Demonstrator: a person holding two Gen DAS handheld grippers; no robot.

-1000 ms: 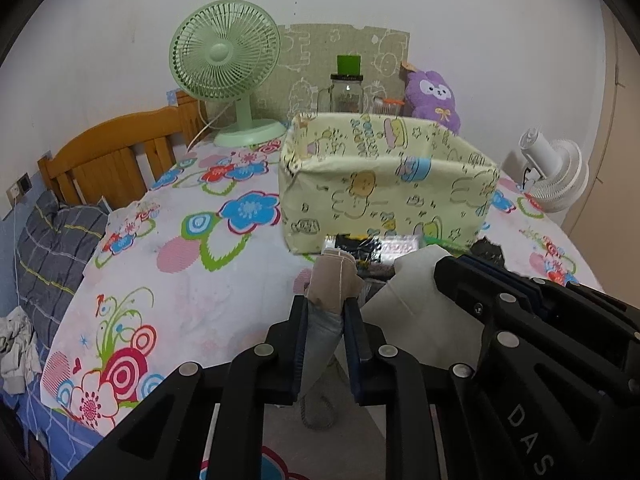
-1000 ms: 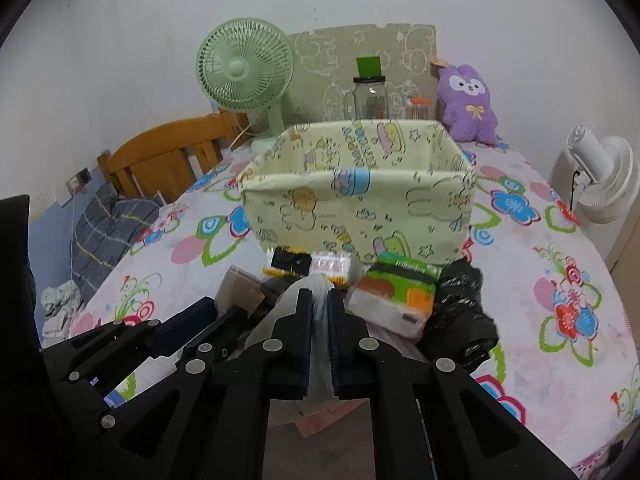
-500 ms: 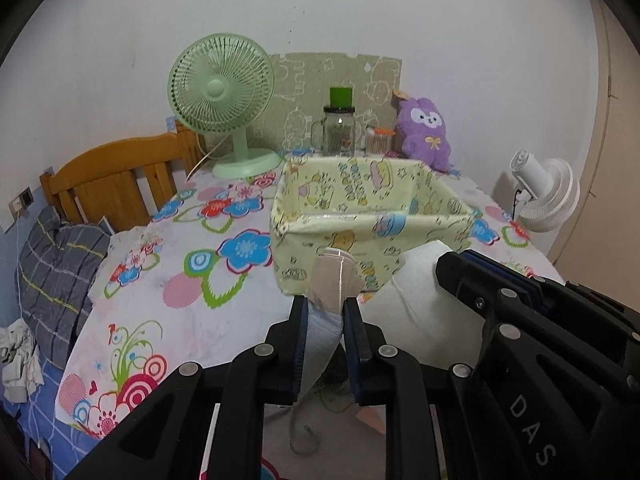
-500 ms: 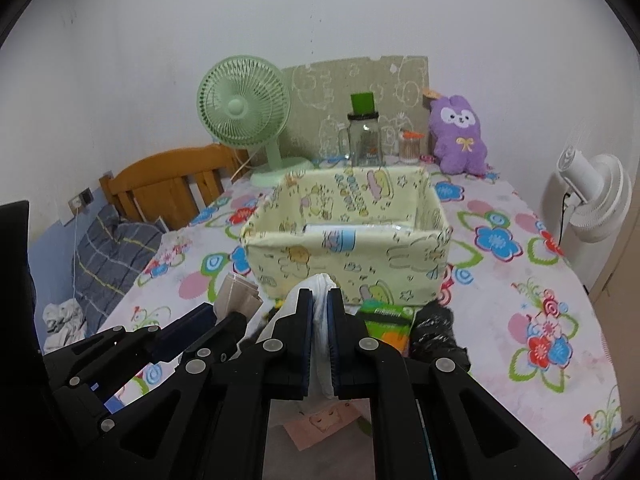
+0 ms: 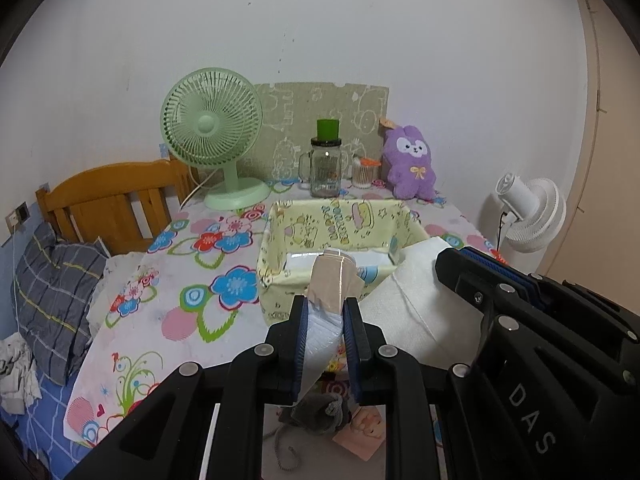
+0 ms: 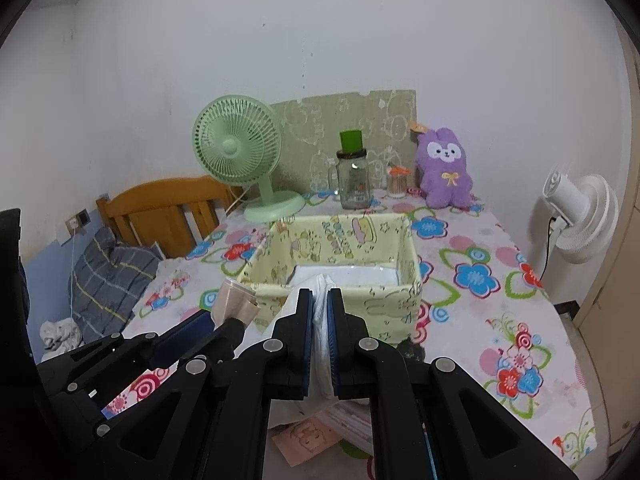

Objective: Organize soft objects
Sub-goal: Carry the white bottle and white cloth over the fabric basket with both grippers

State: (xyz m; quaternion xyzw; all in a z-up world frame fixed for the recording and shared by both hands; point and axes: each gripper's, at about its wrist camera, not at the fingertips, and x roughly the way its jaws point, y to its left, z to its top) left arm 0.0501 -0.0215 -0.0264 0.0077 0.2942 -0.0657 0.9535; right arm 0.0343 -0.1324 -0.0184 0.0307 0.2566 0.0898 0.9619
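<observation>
Holding the white soft pack [image 5: 404, 312] clamped at both ends by our left gripper [image 5: 326, 320] and right gripper [image 6: 318, 312], just before the yellow fabric bin [image 6: 340, 248], we judge the carrying step underway; next comes lowering it inside.

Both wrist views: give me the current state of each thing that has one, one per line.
left gripper: shut on the white pack.
right gripper: shut on the same pack.
white pack: lifted, held between both grippers.
fabric bin: open-topped, upright, a flat white item inside.
green fan: upright; running or not, cannot tell.
glass jar: upright, lidded.
</observation>
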